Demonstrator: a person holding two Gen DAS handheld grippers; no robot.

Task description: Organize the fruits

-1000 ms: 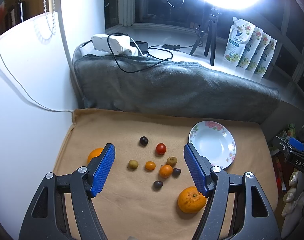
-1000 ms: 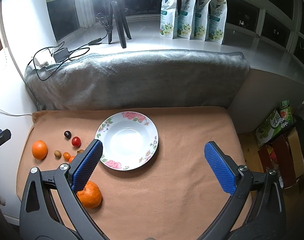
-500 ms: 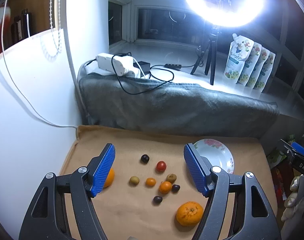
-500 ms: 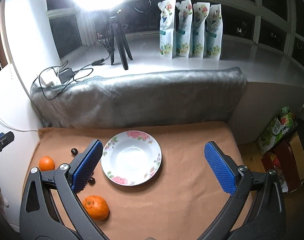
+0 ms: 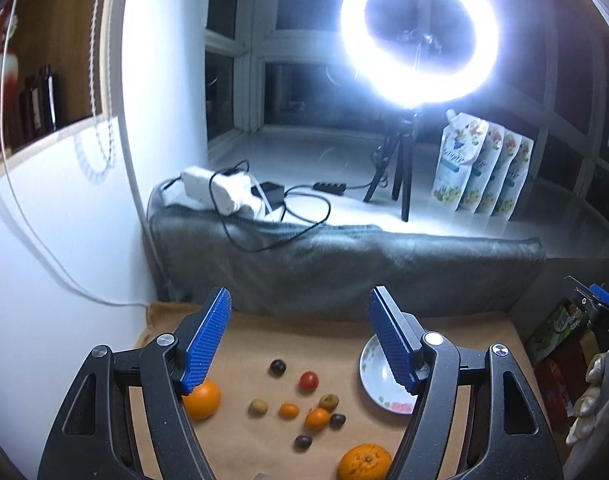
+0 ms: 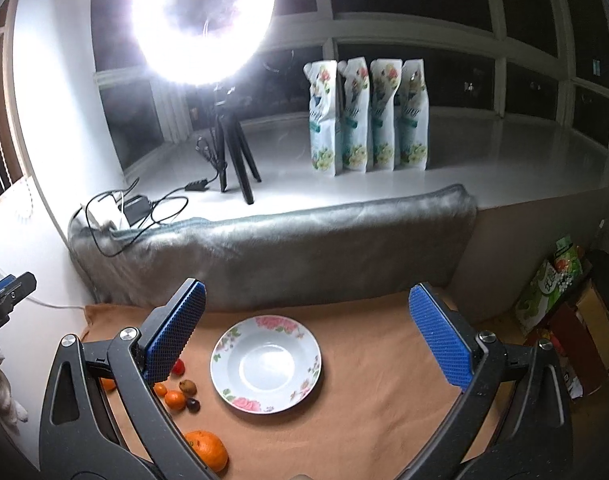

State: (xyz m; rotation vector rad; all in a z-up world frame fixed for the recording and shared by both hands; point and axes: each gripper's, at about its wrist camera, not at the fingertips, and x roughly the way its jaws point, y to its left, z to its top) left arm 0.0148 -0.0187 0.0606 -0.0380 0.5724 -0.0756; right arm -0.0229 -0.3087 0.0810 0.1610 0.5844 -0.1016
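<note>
Both jaws gaping wide, left gripper (image 5: 298, 340) and right gripper (image 6: 304, 336) holding nothing, round glossy floral plate (image 6: 304, 376) sitting on fuzzy tan cloth (image 6: 368, 412), bumpy orange (image 6: 206, 450) lying nearby

Plate (image 5: 378, 386) half hidden behind finger; pouch (image 5: 454, 164) lettering perhaps blurred.

This looks like a room in a home at night, set up for filming. A wide window sill (image 6: 484, 152) under dark panes carries a lit ring light (image 6: 202, 20) on a tripod and four refill pouches (image 6: 368, 116) to its right. Below the sill lies a grey cushion (image 6: 284, 256).
</note>
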